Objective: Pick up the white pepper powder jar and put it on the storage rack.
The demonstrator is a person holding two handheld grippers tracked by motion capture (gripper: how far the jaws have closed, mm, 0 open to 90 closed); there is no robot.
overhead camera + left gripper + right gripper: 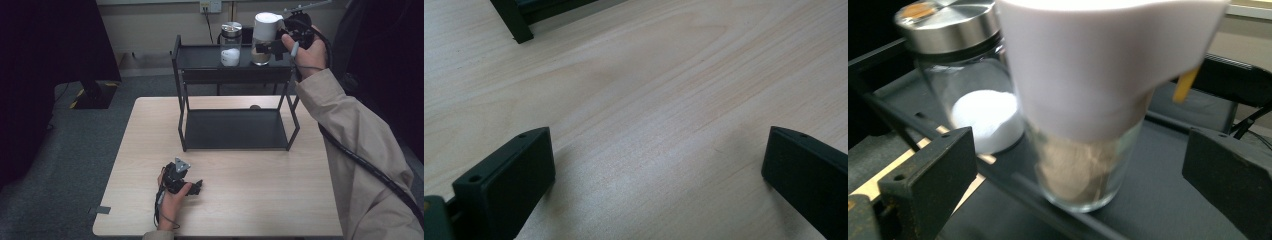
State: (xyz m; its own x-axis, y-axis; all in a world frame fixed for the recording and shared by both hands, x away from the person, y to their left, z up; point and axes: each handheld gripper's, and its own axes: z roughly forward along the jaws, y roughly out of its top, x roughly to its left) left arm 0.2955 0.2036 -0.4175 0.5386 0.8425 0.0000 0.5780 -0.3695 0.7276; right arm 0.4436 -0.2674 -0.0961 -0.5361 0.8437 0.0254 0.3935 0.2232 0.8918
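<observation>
Right gripper [274,48]: in my right hand, raised at the top shelf of the rack [200,56]. Its jaws stand spread wide, one on each side of the white-lid jar [1083,120], with a clear gap between each pad and the glass, so it pinches nothing.

White-lid jar: glass, upright on the top shelf, toward its right end. A tall white lid covers the upper half, and brownish powder fills the bottom. In the right gripper view it looks blurred and sits close to the shelf's front rail. A small yellow tab pokes out beside the lid.

Steel-lid jar [231,44]: glass, upright on the same shelf, just beside the white-lid jar on its left. White powder lies in the bottom. I cannot tell whether the two jars touch.

Rack: black metal, two shelves, standing at the far side of the table [150,150]. The lower shelf is bare.

Left gripper [198,187]: in my left hand, resting low on the table near the front edge, well apart from the rack. Its jaws are spread with bare wood between them. One rack foot [516,27] shows at the top of the left gripper view.
</observation>
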